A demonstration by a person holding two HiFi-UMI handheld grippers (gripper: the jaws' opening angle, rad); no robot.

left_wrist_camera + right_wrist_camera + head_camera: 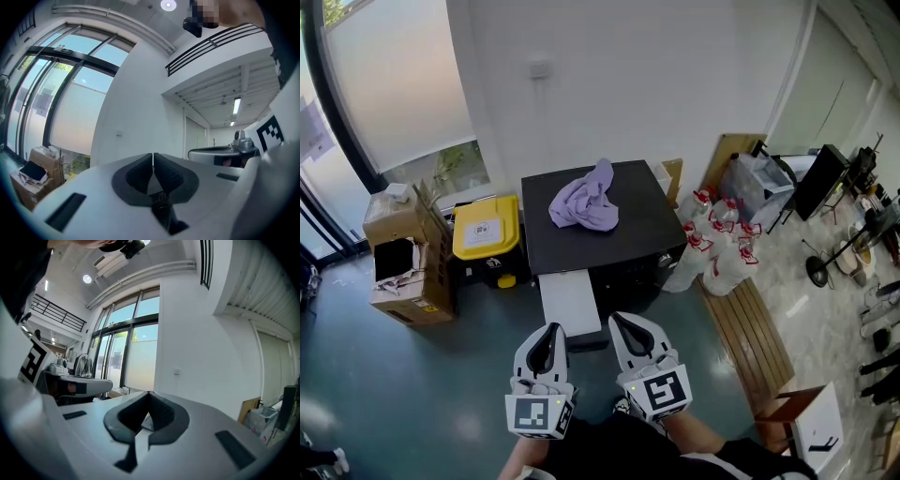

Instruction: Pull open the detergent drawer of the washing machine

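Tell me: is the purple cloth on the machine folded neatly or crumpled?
Crumpled: the purple cloth lies in a loose, bunched heap on the washing machine.

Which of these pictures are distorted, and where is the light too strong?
Head view: mostly sharp and evenly lit, only the window is washed out. Left gripper view: strong fisheye bending, dark corners, a glaring ceiling lamp. Right gripper view: the same bending and dark corners.

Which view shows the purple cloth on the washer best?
Head view: the purple cloth lies crumpled in full sight on the washing machine. Both gripper views show none of it, only wall and windows.
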